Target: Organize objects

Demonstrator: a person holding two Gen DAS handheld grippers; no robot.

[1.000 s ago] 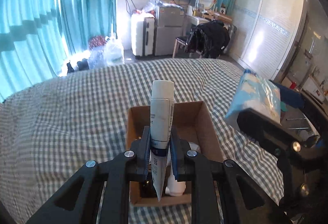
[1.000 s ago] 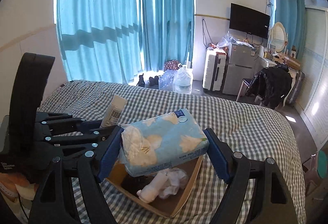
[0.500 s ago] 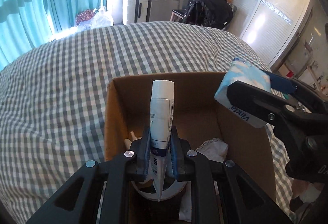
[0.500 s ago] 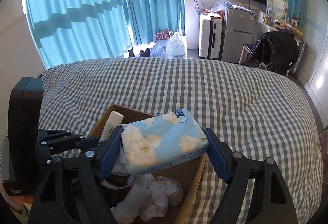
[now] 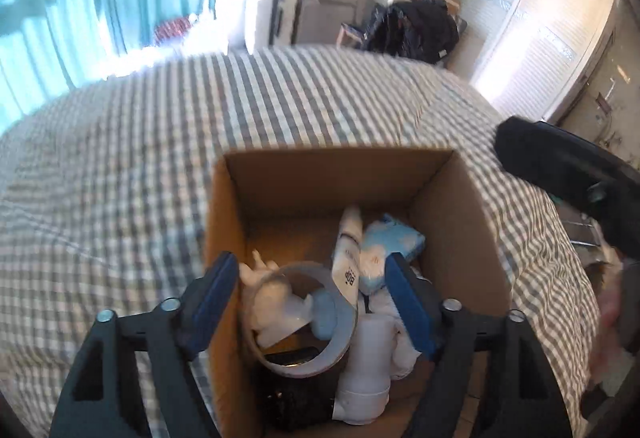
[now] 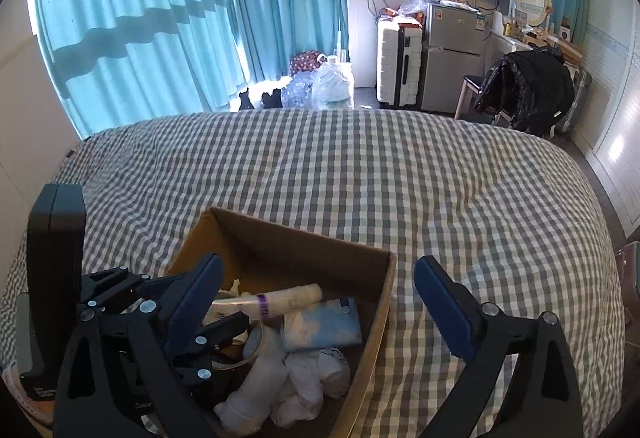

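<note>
A brown cardboard box (image 5: 312,177) (image 6: 280,242) stands on the checked bed. Inside lie a white tube (image 5: 349,258) (image 6: 280,300), a pale blue tissue pack (image 5: 390,244) (image 6: 324,324), a roll of tape (image 5: 320,326), a white bottle (image 5: 366,370) (image 6: 252,386) and crumpled white cloth (image 6: 316,374). My left gripper (image 5: 312,296) is open and empty just over the box's near end. My right gripper (image 6: 318,306) is open and empty, straddling the box's right wall. The left gripper's body (image 6: 132,310) shows in the right wrist view.
The grey checked bedspread (image 6: 400,177) surrounds the box. Beyond the bed are teal curtains (image 6: 160,17), a white suitcase (image 6: 398,65), a small fridge (image 6: 454,57), a chair with a black jacket (image 6: 528,89) and white wardrobe doors (image 5: 532,25).
Both grippers opened. The tube left the left gripper and the tissue pack left the right gripper; both now lie in the box. The right gripper pulled back to the right.
</note>
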